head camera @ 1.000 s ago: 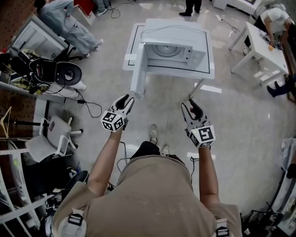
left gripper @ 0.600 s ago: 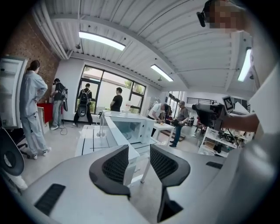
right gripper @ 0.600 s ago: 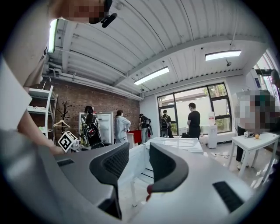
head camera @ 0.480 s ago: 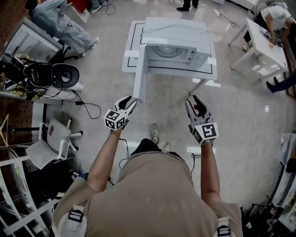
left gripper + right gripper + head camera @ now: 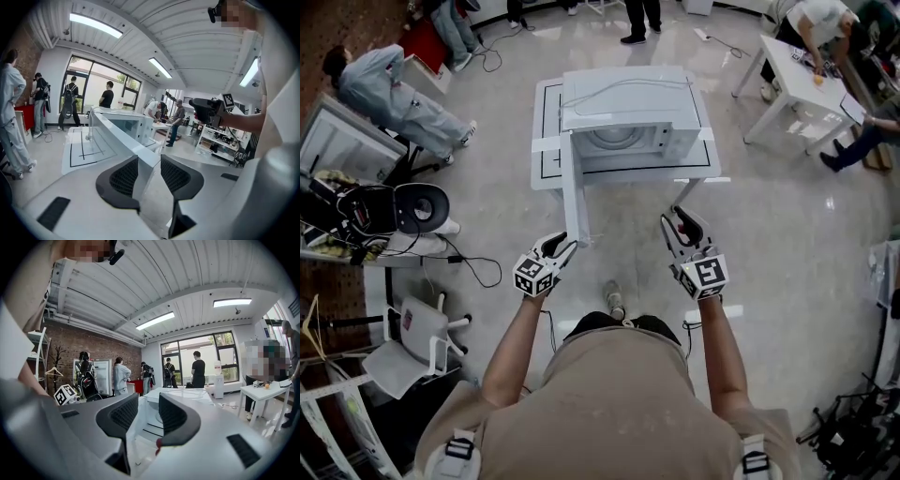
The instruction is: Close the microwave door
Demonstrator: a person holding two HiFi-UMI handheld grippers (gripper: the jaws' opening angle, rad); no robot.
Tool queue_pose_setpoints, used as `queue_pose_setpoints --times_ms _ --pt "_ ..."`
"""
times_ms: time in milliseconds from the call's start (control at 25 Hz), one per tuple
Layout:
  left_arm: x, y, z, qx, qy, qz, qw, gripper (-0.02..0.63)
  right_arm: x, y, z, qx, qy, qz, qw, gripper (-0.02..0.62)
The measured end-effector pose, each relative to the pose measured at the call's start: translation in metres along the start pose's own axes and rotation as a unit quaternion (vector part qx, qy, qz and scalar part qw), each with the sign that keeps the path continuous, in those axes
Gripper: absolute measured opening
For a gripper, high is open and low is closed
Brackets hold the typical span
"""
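A white microwave (image 5: 628,117) stands on a white table (image 5: 546,159). Its door (image 5: 574,192) is swung wide open, edge-on towards me. My left gripper (image 5: 564,246) sits just left of the door's free end, with its jaws wide apart. In the left gripper view the door's end (image 5: 143,161) shows in the gap of the left gripper (image 5: 149,161); I cannot tell whether the pads touch it. My right gripper (image 5: 675,220) hangs open to the right of the door, nothing in it. The right gripper (image 5: 147,401) frames the microwave's cavity (image 5: 151,420).
A seated person (image 5: 394,94) and a black round chair (image 5: 417,208) are at the left, with a white stool (image 5: 412,352) and floor cables (image 5: 478,272). A white side table (image 5: 797,75) with a person at it stands at the upper right. Several people stand beyond.
My left gripper has sunk and drawn level with the door's free end, and its jaws stand wider. The right gripper has shifted a little sideways. The door has not swung.
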State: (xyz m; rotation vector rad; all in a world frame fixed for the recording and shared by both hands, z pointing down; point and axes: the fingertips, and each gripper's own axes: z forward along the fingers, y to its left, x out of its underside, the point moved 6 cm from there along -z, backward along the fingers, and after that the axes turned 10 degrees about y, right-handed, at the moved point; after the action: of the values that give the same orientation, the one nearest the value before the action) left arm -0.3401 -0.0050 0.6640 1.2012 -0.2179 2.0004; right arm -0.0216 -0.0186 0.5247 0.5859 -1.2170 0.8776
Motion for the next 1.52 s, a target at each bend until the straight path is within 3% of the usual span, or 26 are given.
queue_pose_setpoints --times_ms 440,600,1000,1520 --pt "-0.022 -0.027 0.034 0.027 0.03 0.052 0.9978 0.141 0.014 -0.01 -0.007 0.026 0.003 0.025 0.999 0.14" --pt "-0.029 -0.033 0.051 0.042 0.031 0.037 0.9979 0.141 0.017 -0.03 -0.012 0.026 0.001 0.042 0.999 0.14" --pt "-0.05 -0.053 0.088 0.028 0.03 0.015 0.999 0.143 0.006 -0.096 -0.017 0.018 0.009 0.033 0.999 0.14" --pt "-0.081 -0.07 0.142 0.025 0.024 0.018 0.9993 0.144 -0.002 -0.163 -0.008 0.007 0.016 0.024 1.0 0.14"
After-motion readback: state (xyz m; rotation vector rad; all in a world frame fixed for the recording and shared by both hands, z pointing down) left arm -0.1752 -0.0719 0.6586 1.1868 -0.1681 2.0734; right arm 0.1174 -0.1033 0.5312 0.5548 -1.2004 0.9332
